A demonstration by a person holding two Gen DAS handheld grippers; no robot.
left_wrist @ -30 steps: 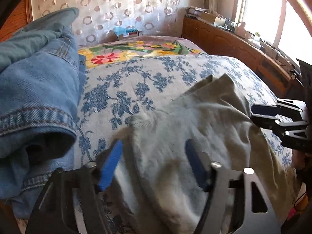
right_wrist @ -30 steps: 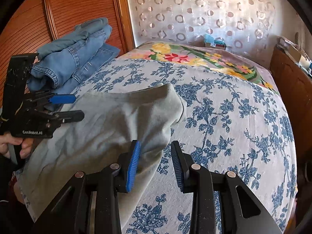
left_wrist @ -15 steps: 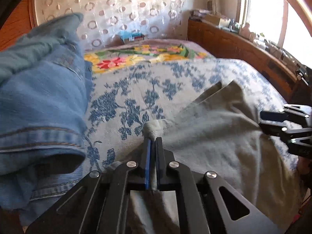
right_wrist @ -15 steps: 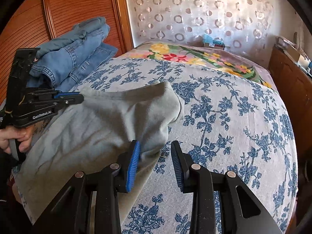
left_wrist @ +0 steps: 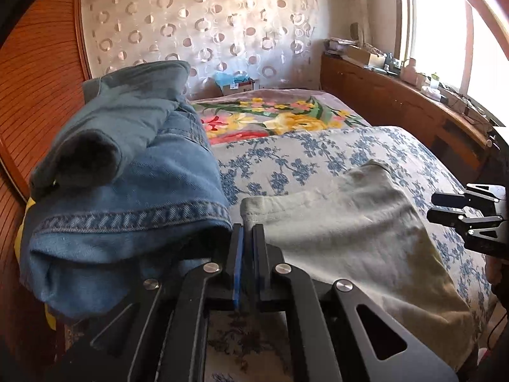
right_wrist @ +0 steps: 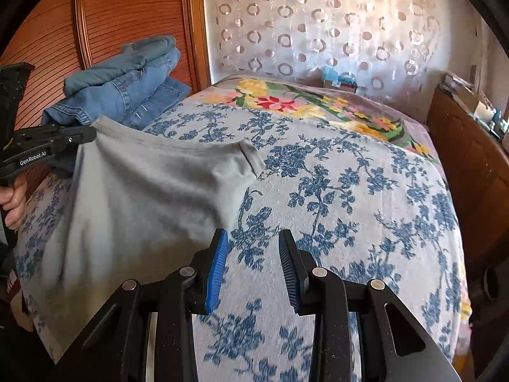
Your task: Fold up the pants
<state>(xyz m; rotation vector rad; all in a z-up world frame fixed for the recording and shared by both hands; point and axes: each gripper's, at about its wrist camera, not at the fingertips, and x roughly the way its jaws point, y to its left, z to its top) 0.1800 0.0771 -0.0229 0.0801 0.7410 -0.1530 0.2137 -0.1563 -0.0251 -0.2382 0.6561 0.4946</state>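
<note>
Grey pants (left_wrist: 350, 238) lie spread on the blue-flowered bedspread (right_wrist: 350, 191). My left gripper (left_wrist: 248, 227) is shut on the hemmed corner of the pants nearest the denim pile. In the right wrist view the left gripper (right_wrist: 90, 135) holds that corner raised, and the grey pants (right_wrist: 136, 197) hang taut from it down to the bed. My right gripper (right_wrist: 253, 245) stands open over the bedspread with nothing between its fingers; the pants' right edge runs just beside its left finger. In the left wrist view the right gripper (left_wrist: 432, 207) shows at the right edge.
A pile of folded blue jeans (left_wrist: 127, 175) sits at the left of the bed, close to my left gripper, against a wooden wardrobe (right_wrist: 127, 6). A wooden sideboard (left_wrist: 397, 105) with clutter runs along the right. A hand (right_wrist: 12, 200) grips the left gripper's handle.
The left gripper went from open over the grey fabric to shut on its corner, then lifted it toward the jeans pile. The right gripper stayed open and shifted slightly.
</note>
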